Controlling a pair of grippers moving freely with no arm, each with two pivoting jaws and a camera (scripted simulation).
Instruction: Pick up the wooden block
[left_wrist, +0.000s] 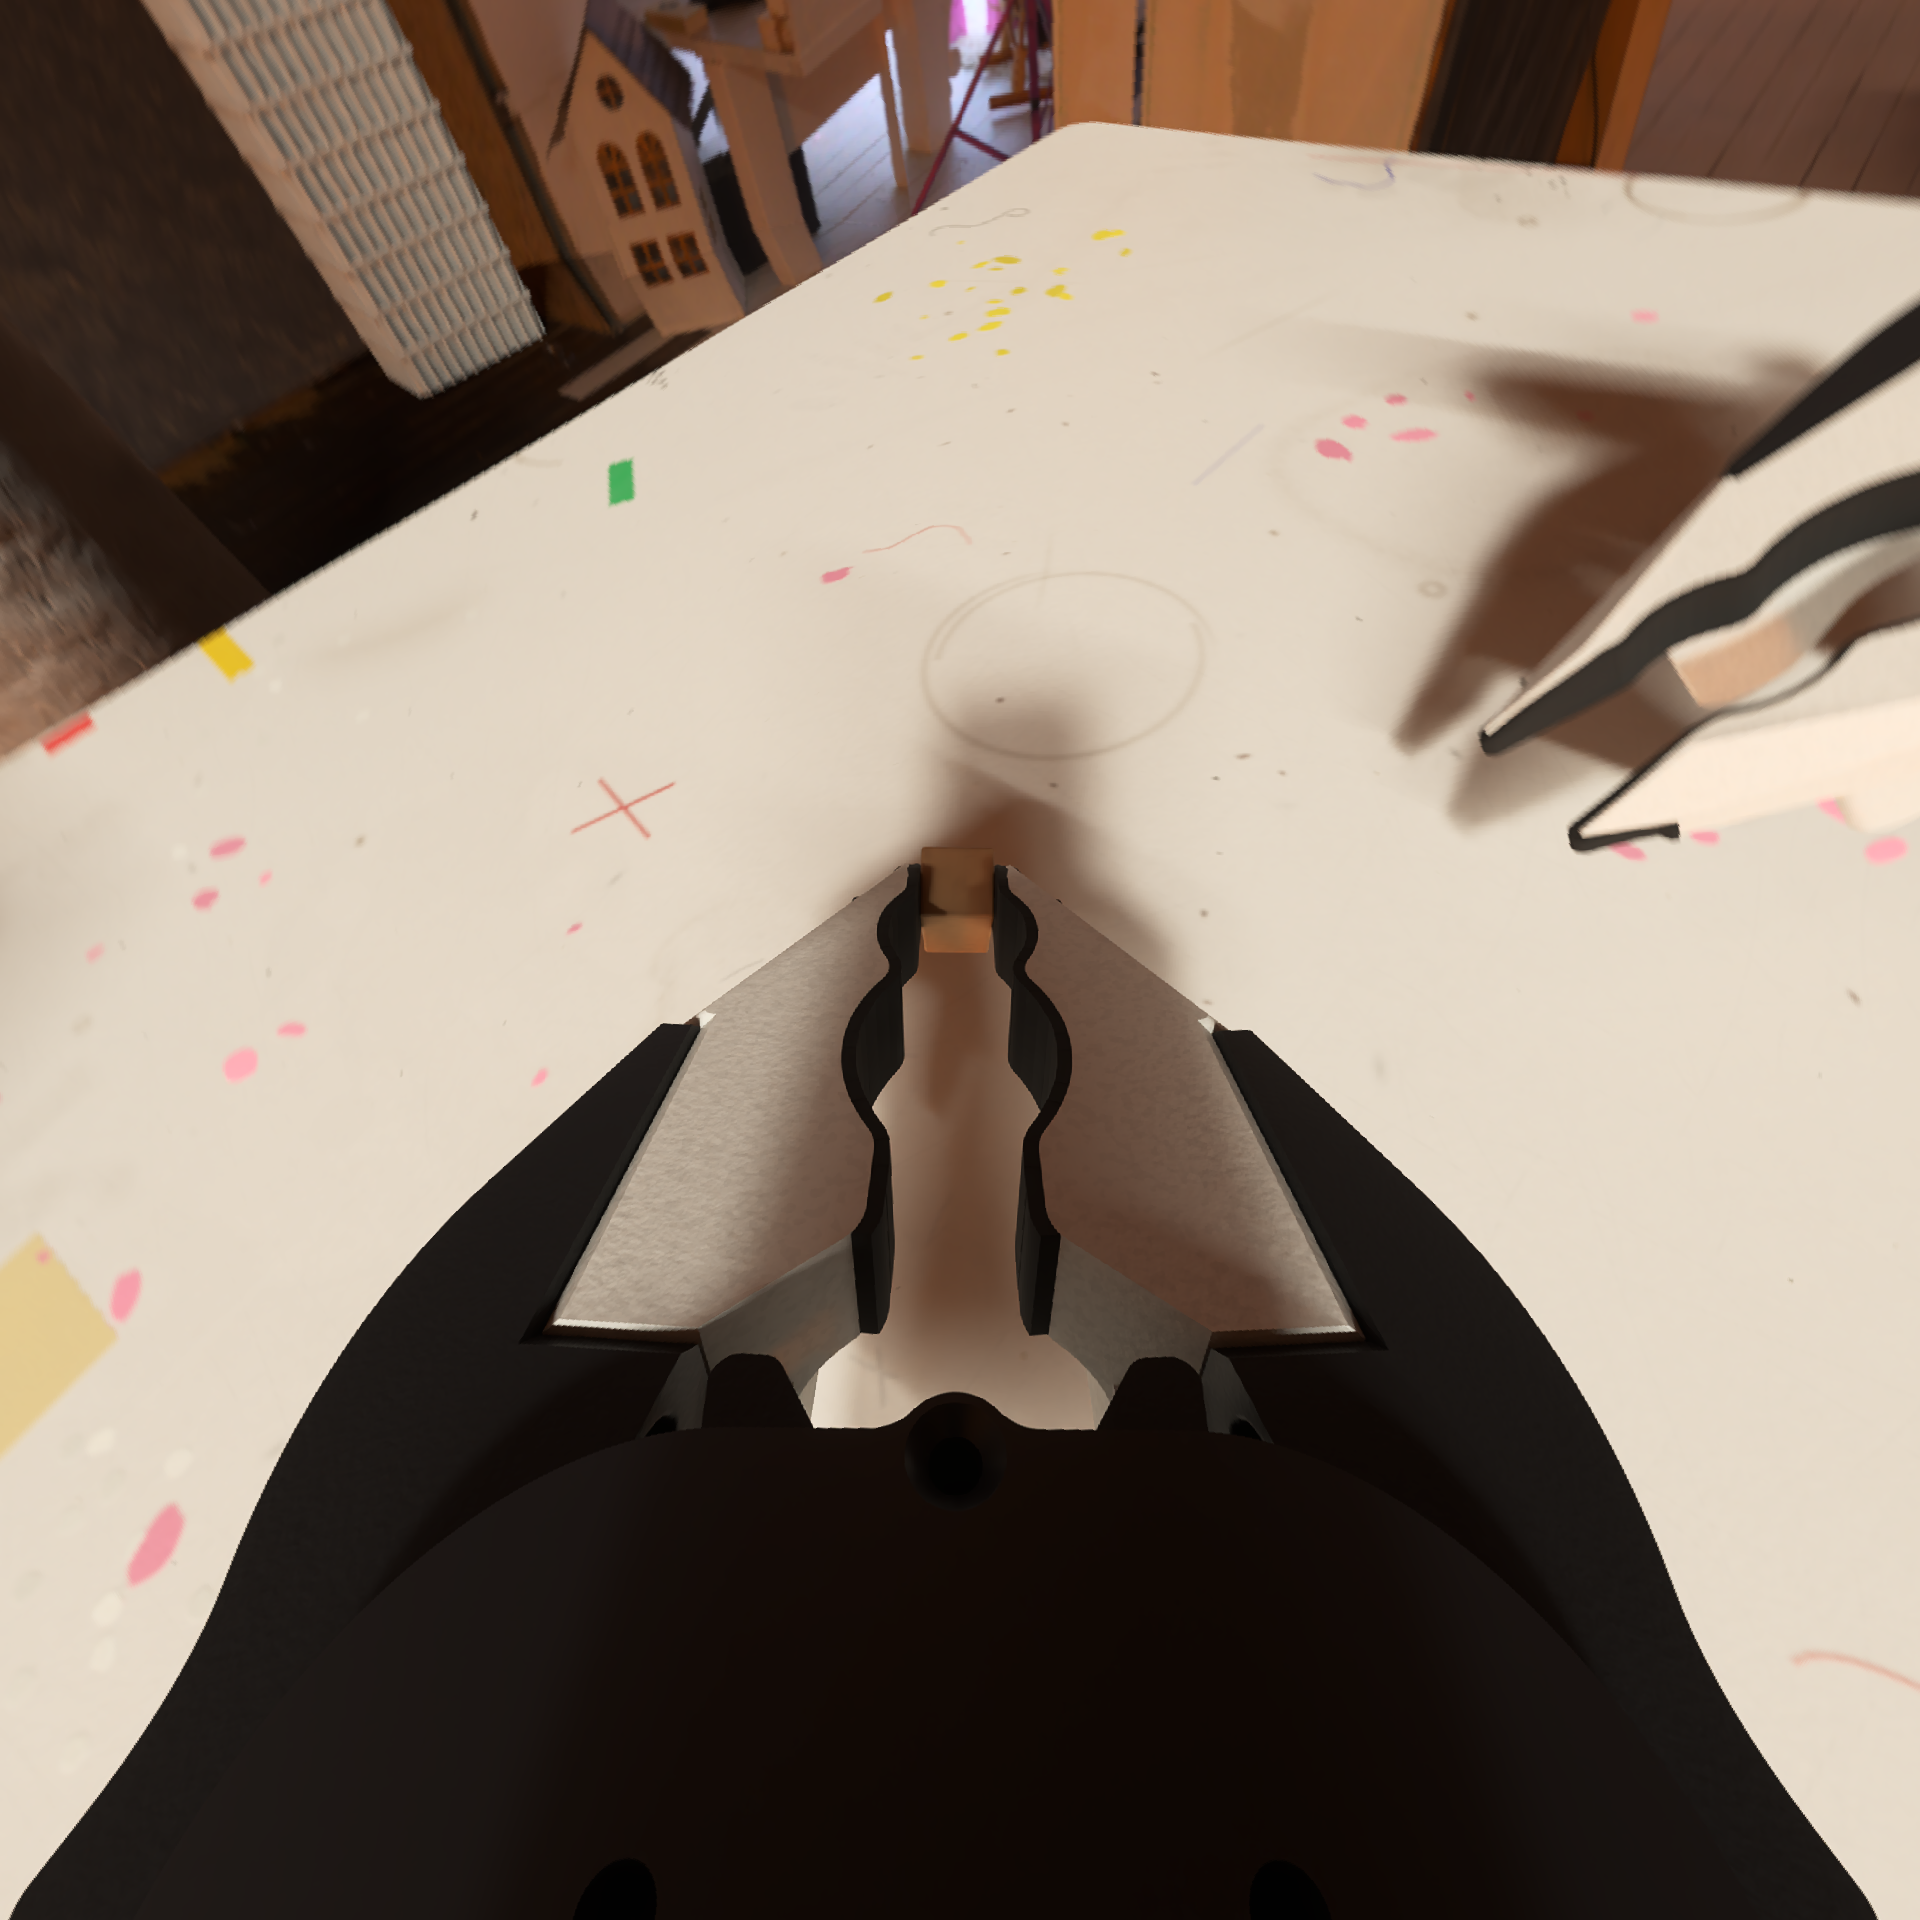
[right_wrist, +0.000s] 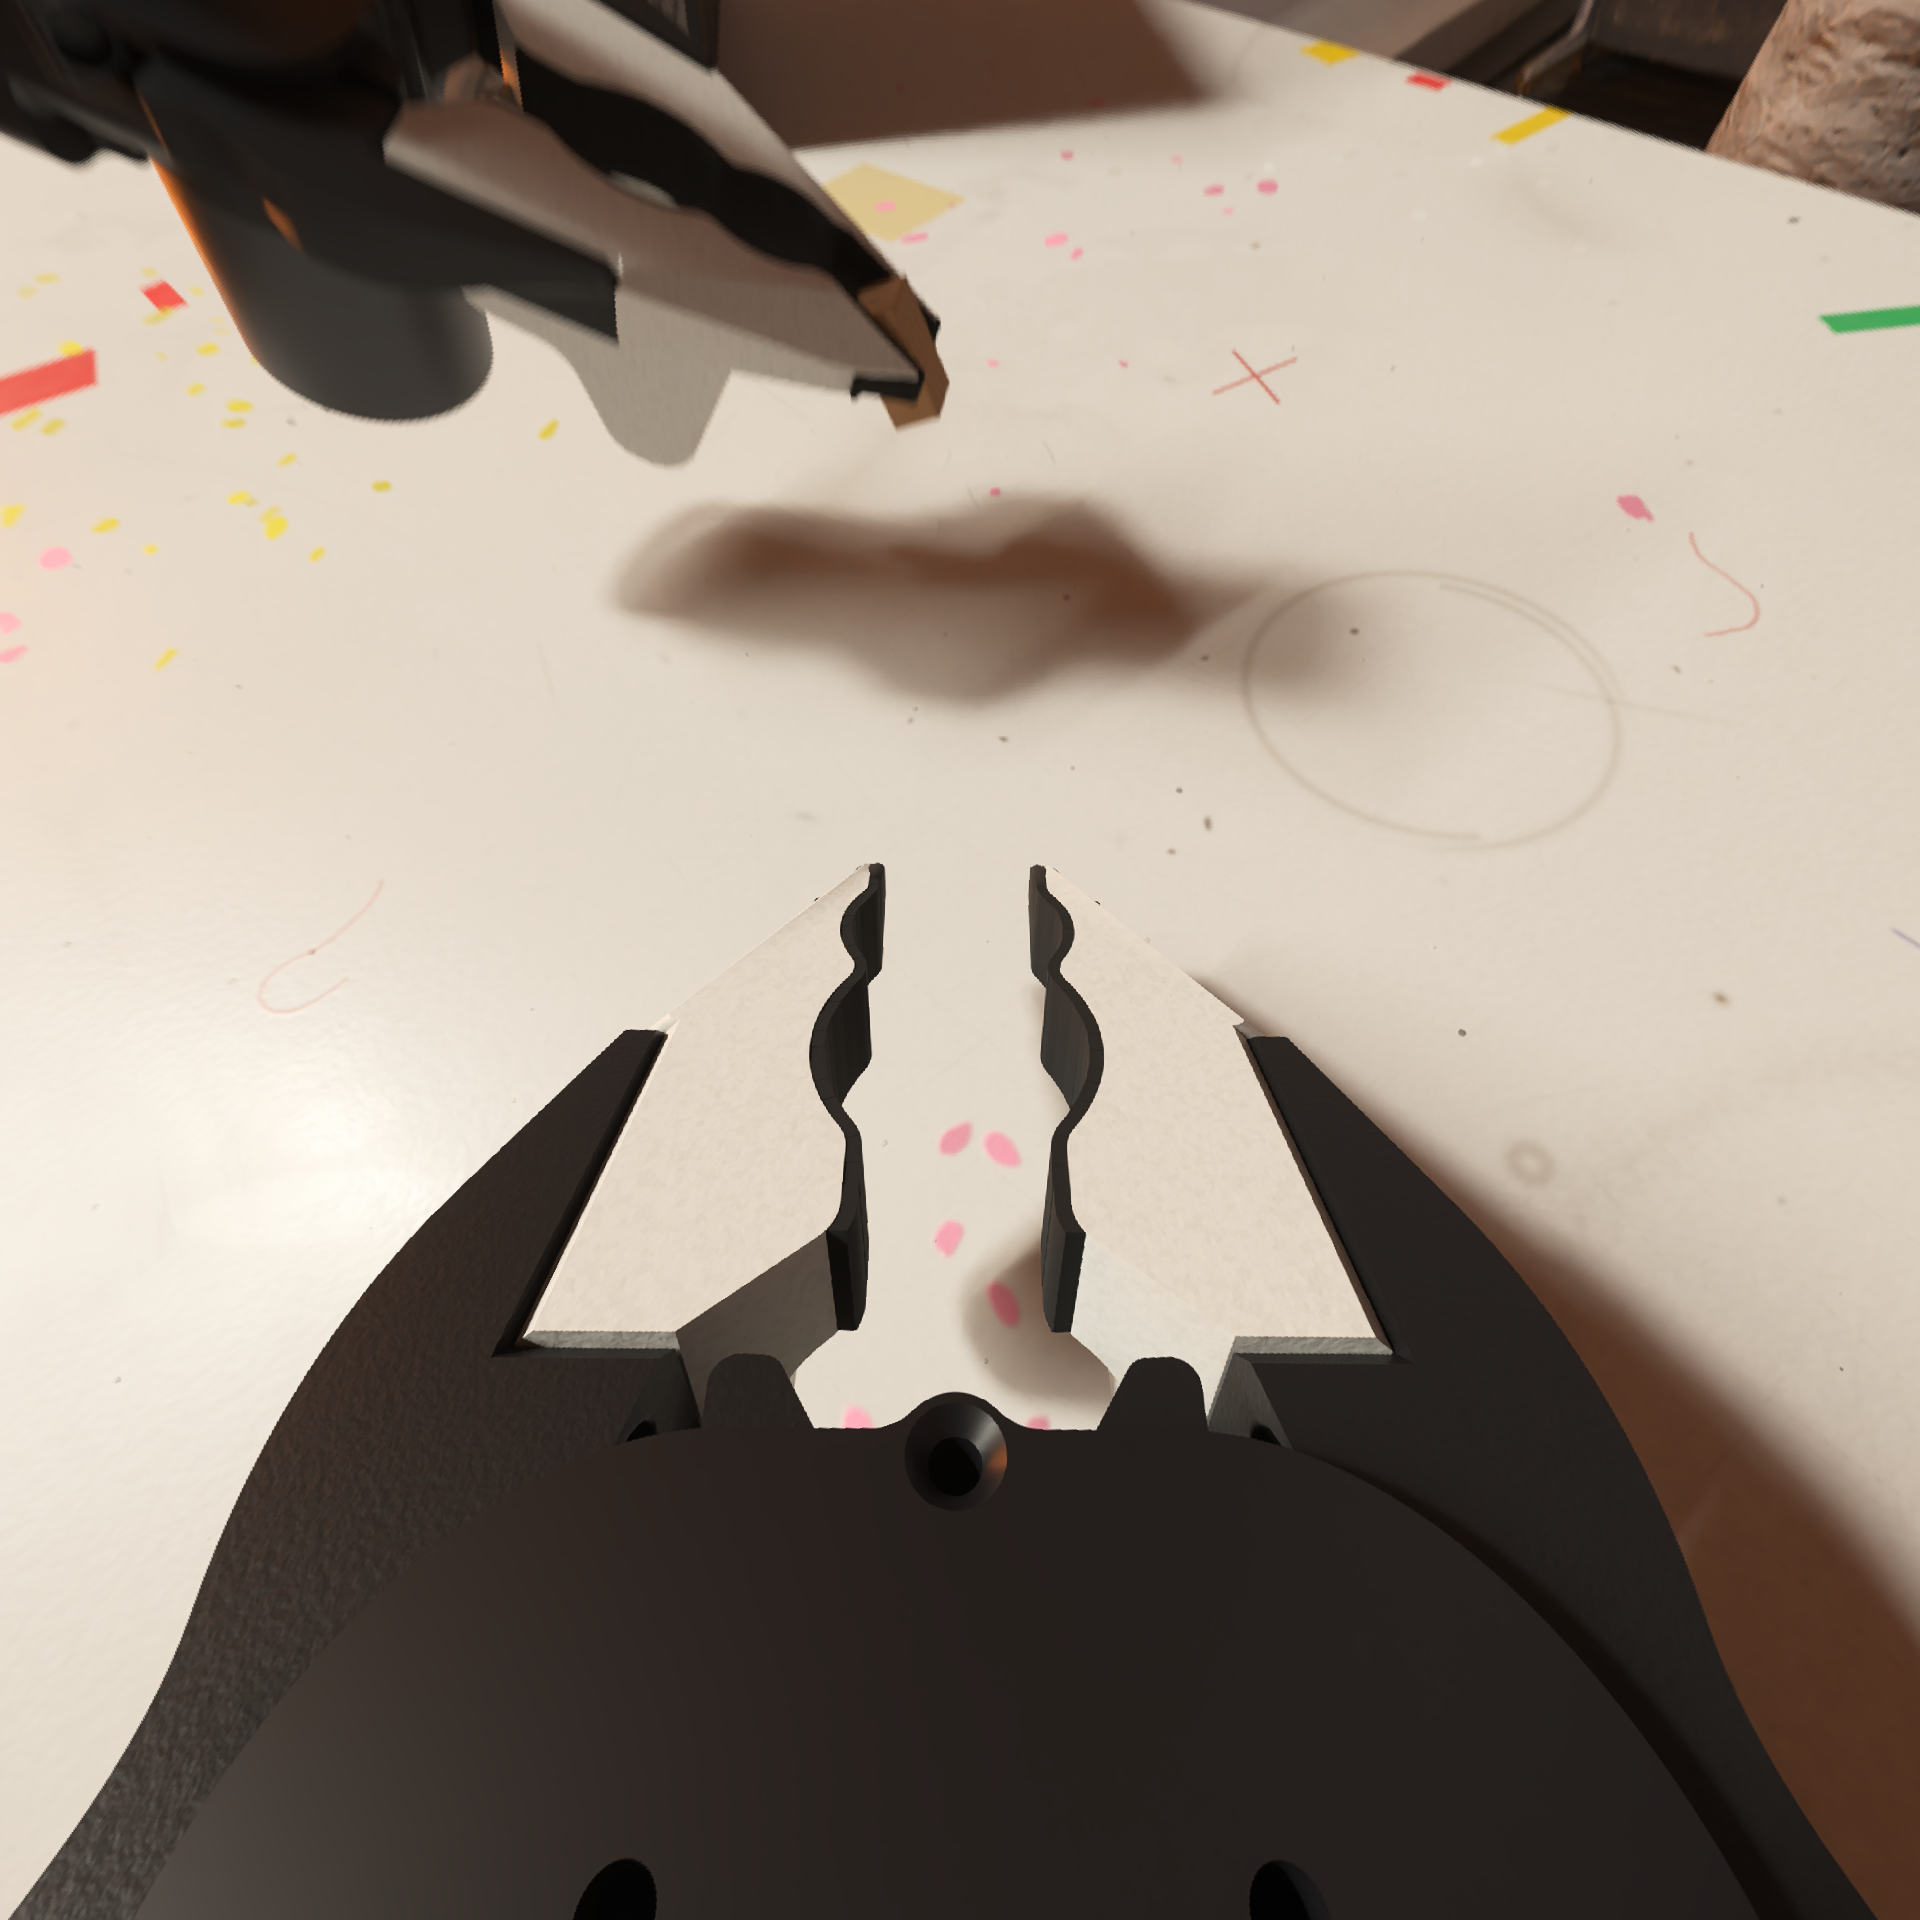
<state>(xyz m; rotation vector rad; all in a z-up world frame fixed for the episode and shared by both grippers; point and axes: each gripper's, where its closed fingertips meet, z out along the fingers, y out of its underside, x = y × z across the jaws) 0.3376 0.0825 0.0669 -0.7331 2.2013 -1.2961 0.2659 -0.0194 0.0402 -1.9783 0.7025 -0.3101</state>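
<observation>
The wooden block (left_wrist: 954, 878) is a small tan cube pinched between the tips of my left gripper (left_wrist: 956, 904), which is shut on it. In the right wrist view the left gripper (right_wrist: 902, 366) hangs at the upper left with the block (right_wrist: 920, 390) at its tips, held above the white table (right_wrist: 520, 779); its shadow lies below it. My right gripper (right_wrist: 956, 883) is open and empty, low over the table. It also shows at the right edge of the left wrist view (left_wrist: 1532, 790), apart from the block.
The table (left_wrist: 1247, 987) is speckled with pink and yellow paint, tape bits and a pencilled circle (left_wrist: 1065, 665). Its left edge (left_wrist: 416, 520) drops to a dark floor. A model house (left_wrist: 644, 187) and a white lattice panel (left_wrist: 364, 177) stand beyond it.
</observation>
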